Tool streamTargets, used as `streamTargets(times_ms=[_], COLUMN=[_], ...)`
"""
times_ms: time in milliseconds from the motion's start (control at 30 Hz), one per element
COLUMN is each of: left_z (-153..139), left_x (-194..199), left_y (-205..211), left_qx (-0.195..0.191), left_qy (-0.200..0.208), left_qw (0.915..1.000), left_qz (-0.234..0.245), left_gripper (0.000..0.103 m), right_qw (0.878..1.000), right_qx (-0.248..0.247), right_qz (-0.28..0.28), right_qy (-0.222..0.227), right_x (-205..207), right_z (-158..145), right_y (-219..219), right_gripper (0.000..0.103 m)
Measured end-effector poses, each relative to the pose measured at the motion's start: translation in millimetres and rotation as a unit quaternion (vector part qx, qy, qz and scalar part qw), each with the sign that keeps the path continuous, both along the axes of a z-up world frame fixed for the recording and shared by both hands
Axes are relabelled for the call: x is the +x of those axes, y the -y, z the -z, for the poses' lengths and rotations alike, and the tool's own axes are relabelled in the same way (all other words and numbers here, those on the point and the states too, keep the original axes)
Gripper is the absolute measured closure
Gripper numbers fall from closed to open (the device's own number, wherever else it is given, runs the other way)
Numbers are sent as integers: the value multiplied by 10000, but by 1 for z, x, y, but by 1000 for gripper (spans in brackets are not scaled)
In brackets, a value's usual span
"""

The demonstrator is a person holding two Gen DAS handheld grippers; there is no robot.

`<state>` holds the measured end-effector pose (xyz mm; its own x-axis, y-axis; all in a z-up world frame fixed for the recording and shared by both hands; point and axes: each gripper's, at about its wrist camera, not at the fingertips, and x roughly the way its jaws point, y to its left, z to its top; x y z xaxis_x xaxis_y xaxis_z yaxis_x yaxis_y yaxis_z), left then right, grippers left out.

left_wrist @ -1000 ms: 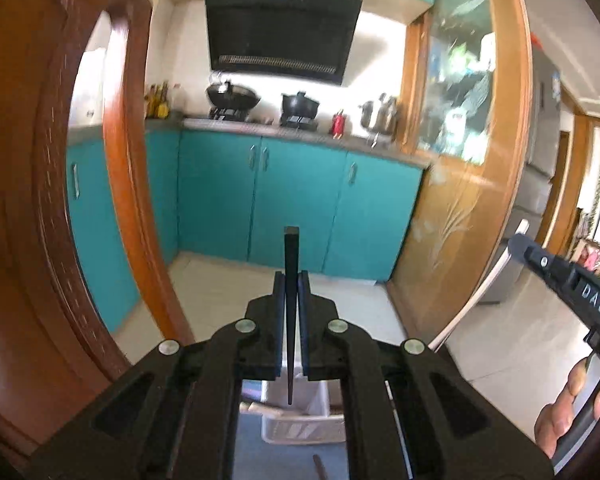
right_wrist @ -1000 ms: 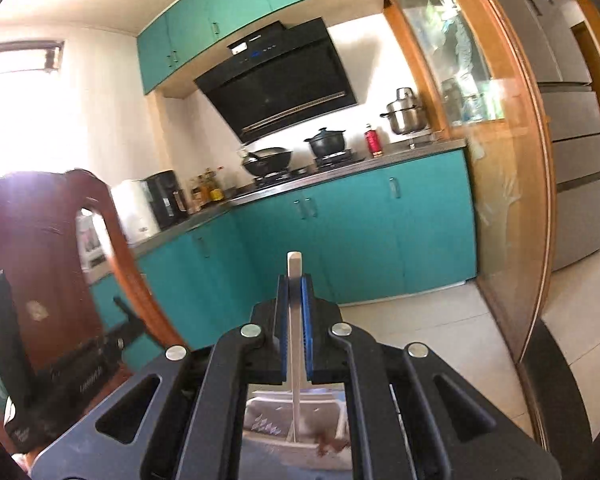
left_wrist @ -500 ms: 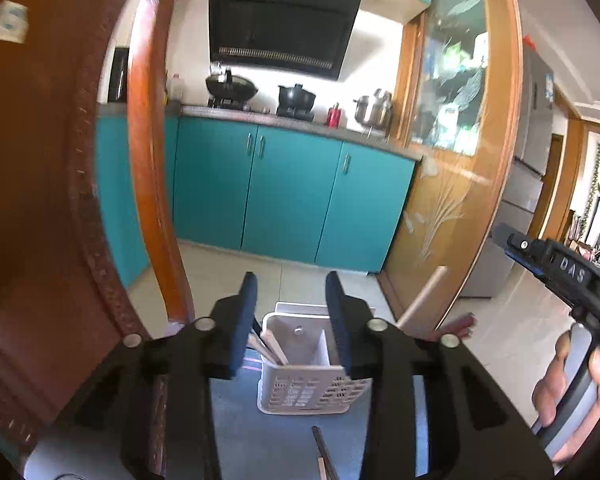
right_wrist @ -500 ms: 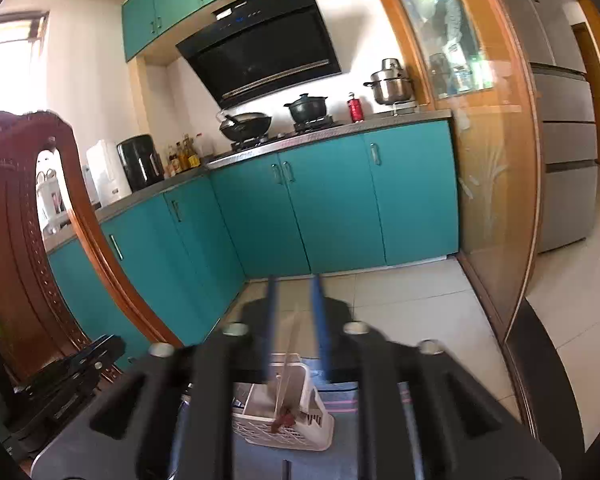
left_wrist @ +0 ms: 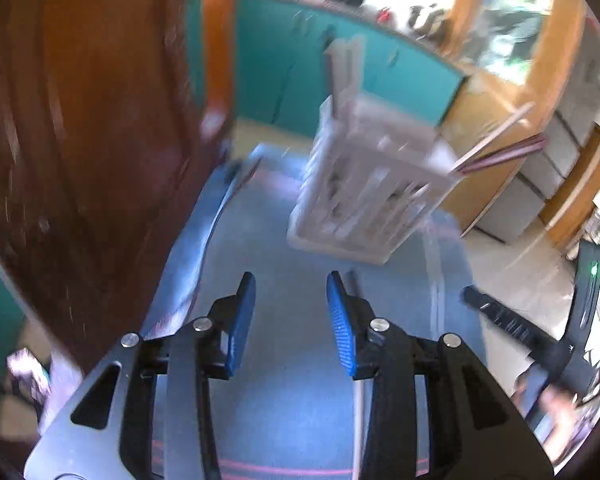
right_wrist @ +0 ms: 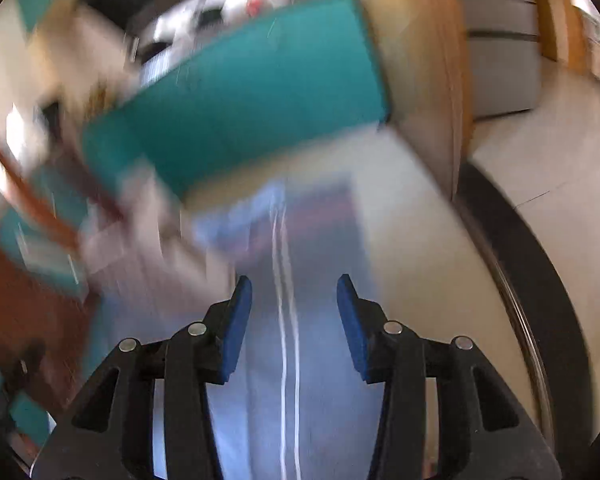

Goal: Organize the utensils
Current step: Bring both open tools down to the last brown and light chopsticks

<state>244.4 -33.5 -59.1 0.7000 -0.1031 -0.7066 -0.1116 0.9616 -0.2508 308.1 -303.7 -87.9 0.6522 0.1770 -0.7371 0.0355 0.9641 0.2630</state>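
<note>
Utensils (left_wrist: 342,92) are being kept upright in a white slotted basket (left_wrist: 364,192), which is standing toward the far edge of the surface (left_wrist: 284,420), on its blue cloth. Light sticks are leaning out over the basket's right rim, a pale one (left_wrist: 496,136) above a reddish one (left_wrist: 508,154); the rest inside is too blurred to be told apart. The lean is probably being caused by the basket's open top and shallow walls.

The left gripper (left_wrist: 291,320) is being held over the cloth short of the basket, its blue fingers (left_wrist: 242,320) partly apart with nothing between them. A thin pale stick (left_wrist: 358,420) is lying on the cloth just beside the right finger, likely a piece not yet sorted.

The right gripper (right_wrist: 294,324) is being held nearer the right edge, its fingers (right_wrist: 238,324) opening and empty; two thin white streaks (right_wrist: 288,352) on the cloth are running beneath the gap, too smeared to be named. Both grippers are judged to be free for another pick-up.
</note>
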Motion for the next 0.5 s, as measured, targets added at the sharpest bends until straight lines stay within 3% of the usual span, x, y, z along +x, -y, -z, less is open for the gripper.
streamTargets(times_ms=[100, 233, 433, 500], left_z=[3, 1, 12, 11], left_x=[-2, -7, -8, -9], left_y=[2, 3, -9, -13], left_qx=[109, 329, 309, 309], left_qy=[-33, 39, -163, -165], left_qw=[9999, 9994, 9994, 9994], left_qz=[-58, 49, -8, -28], left_gripper=[54, 50, 50, 47], right_qw=[9948, 9840, 9757, 9767], right_qx=[-490, -744, -1292, -1248], right_qz=[-823, -1460, -1561, -1521], right_qy=[-345, -704, -837, -862], right_x=[2, -9, -18, -17], right_z=[31, 55, 70, 70], right_y=[-54, -97, -126, -127], right_gripper=[59, 59, 59, 59])
